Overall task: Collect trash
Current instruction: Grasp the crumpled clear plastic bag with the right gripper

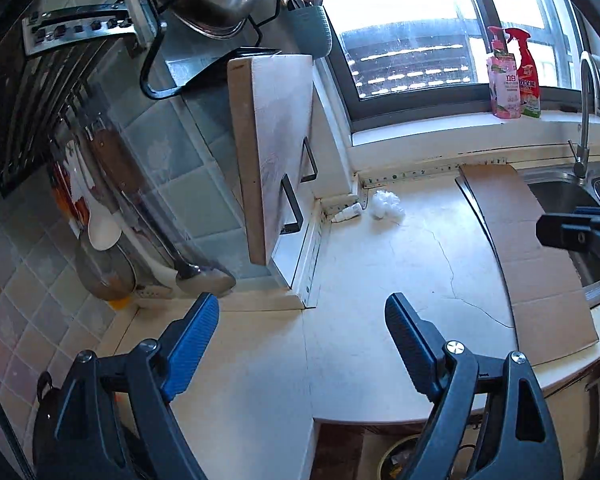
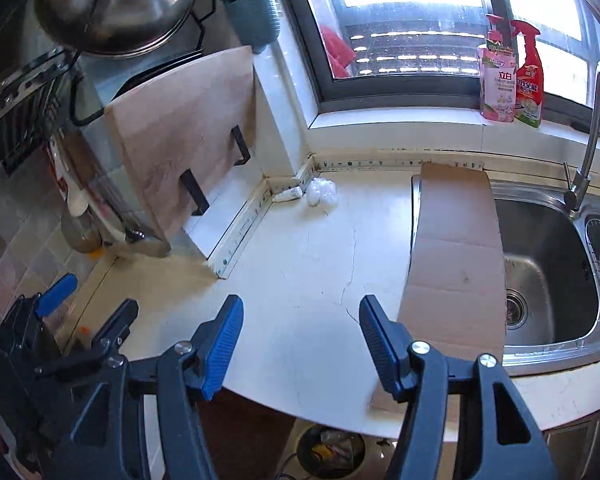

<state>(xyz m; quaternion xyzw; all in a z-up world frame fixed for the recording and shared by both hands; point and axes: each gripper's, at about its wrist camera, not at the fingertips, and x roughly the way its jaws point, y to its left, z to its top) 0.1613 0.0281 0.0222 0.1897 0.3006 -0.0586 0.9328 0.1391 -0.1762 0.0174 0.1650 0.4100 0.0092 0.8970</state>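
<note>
- Trash on the counter: a crumpled white wad (image 1: 387,205) lies in the far corner of the countertop (image 1: 380,280), touching or just beside a small white bottle (image 1: 347,213) that lies on its side against the back trim.
- Further trash, by judgement: a flat sheet of cardboard (image 1: 540,264) lies partly on the counter and partly over the edge of the sink (image 2: 548,272).
- Destination: a bin (image 2: 330,450) with scraps inside stands on the floor below the counter's front edge.
- Left gripper (image 1: 302,334): jaws spread wide, nothing between them, well apart from the wad.
- Right gripper (image 2: 301,340): jaws likewise apart and empty, near the cardboard's front end.
- Step in hand, by judgement: no item is grasped; an approach is due. The next move calls for a reach to the far corner and a close on the soft wad without nudging the bottle.
- View differences: the right wrist view shows the sink's basin and drain; the left wrist view shows the hanging utensils (image 1: 112,208) on the tiled wall more fully.
</note>
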